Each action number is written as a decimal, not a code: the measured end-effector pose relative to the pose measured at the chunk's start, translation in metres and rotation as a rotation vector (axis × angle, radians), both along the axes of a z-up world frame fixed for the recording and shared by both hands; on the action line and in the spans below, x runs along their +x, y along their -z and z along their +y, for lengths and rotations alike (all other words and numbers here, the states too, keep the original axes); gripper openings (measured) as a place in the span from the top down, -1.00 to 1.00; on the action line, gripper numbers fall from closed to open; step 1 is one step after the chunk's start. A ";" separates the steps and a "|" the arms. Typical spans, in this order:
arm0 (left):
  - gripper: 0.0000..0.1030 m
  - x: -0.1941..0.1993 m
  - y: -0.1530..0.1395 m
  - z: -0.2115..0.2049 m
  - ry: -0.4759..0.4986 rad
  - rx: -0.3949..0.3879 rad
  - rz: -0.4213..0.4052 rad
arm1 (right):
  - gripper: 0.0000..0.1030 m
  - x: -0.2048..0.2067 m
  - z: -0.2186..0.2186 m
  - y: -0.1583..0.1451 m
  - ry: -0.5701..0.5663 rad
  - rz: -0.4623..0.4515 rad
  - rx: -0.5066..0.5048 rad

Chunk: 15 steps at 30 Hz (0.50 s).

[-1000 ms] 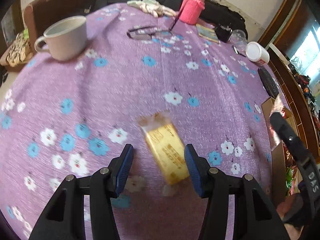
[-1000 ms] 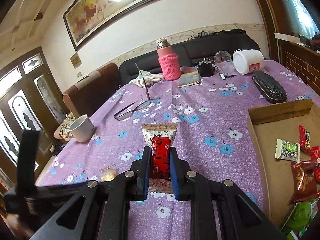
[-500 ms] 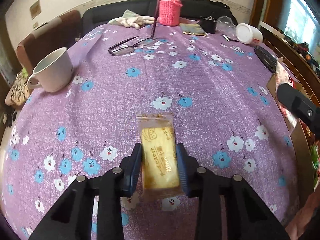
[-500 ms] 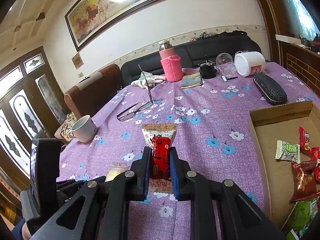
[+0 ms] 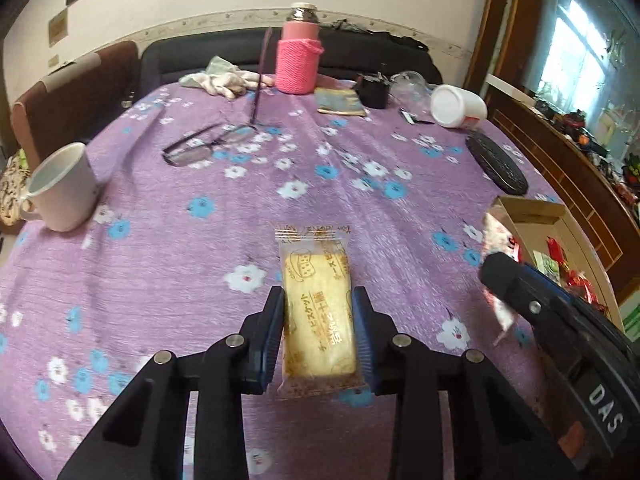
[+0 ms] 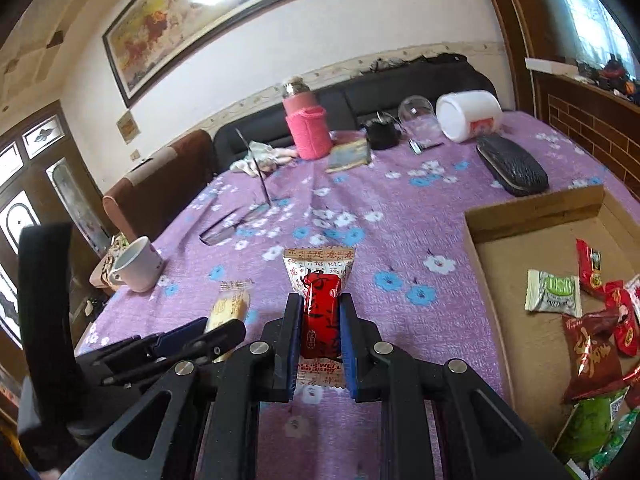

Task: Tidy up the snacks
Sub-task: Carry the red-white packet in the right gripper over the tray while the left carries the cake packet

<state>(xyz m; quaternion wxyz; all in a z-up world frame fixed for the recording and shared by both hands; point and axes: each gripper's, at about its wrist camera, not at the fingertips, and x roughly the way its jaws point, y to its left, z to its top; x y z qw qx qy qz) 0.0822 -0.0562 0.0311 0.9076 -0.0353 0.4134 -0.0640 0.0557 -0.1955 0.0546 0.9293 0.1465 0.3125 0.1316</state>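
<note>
Glossy plastic biscuit wrapper, matt woven purple tablecloth, knitted pink bottle sleeve, cardboard box

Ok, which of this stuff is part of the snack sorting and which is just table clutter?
Job:
- yellow biscuit packet, clamped in left gripper
- red-and-white snack packet, clamped in right gripper
- cardboard box holding sorted snacks

Clutter:
- white mug
- glasses
- pink flask
- black case
- white jar

A table under a purple floral cloth carries glasses; left of them a white mug, beyond them a pink-sleeved flask, far right a cardboard box.
</note>
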 end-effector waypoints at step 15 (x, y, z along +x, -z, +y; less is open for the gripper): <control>0.37 -0.007 -0.009 0.010 0.007 -0.002 -0.050 | 0.63 0.003 0.003 0.010 0.018 0.032 -0.037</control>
